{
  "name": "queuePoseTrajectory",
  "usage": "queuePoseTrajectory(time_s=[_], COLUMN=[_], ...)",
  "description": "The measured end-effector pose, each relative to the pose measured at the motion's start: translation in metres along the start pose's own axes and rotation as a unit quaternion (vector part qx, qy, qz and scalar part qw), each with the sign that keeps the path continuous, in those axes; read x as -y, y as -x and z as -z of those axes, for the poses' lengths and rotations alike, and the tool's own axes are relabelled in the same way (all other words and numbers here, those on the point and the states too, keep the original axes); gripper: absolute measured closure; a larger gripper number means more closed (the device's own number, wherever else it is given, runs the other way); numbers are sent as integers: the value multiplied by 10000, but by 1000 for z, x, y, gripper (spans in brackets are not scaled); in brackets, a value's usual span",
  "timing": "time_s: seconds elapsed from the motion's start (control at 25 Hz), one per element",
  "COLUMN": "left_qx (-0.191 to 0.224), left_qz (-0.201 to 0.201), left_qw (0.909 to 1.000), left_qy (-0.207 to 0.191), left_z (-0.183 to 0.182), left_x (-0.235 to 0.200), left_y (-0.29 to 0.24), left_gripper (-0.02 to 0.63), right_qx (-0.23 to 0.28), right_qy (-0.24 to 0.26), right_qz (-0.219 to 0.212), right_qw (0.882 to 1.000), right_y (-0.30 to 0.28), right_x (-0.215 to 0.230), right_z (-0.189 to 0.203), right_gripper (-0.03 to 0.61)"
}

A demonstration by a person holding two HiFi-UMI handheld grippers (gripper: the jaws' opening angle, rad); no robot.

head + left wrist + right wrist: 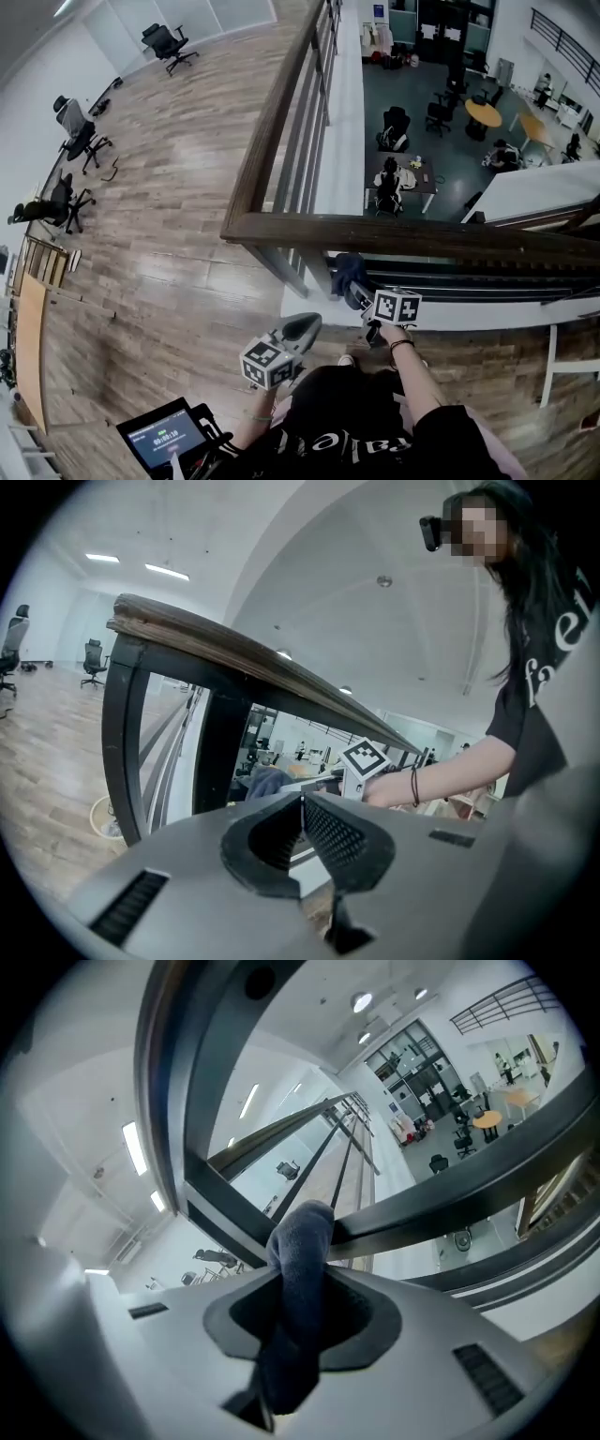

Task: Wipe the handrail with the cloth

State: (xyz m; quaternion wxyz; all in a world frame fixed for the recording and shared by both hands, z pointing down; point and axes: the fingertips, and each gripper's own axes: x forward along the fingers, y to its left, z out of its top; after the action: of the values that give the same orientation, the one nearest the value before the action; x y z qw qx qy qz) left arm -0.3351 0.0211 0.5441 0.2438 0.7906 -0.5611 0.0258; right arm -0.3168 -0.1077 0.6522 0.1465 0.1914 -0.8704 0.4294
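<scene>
Handrail [422,236] of dark wood crosses in front of me and turns at a corner to run away along the edge of a plank floor [178,169], with an open office level far below on the other side. Black office chairs [169,42] stand well apart on the planks to my left. My right gripper [359,297] reaches in just under the rail near the corner post, its jaws clamped on a dark blue cloth [302,1260]. The cloth's bunched end sticks out past the tips, up against the dark bars; I cannot tell whether it touches the rail. My left gripper [302,803] hangs lower and nearer my body, apart from the railing, its jaws pressed together with nothing between them
</scene>
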Motion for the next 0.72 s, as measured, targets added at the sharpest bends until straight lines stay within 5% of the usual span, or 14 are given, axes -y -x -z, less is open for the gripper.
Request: queuePoseTrajectory(time_s=[0.32, 0.52, 0.72], left_qx=[25, -120, -253], left_qz=[-1, 209, 378], left_qw=[10000, 9997, 9989], left_qy=[33, -91, -122], left_z=[-10, 2, -14], left_x=[6, 44, 68], left_y=[-13, -66, -80], left_gripper=[614, 614, 614], right_qx=[397, 584, 673], right_qy=[-455, -631, -755], right_qz=[312, 459, 602], right_qw=[9977, 9952, 9930], right_y=[45, 95, 126], right_x=[38, 94, 104], right_z=[-21, -33, -43], right_gripper=[486, 486, 486])
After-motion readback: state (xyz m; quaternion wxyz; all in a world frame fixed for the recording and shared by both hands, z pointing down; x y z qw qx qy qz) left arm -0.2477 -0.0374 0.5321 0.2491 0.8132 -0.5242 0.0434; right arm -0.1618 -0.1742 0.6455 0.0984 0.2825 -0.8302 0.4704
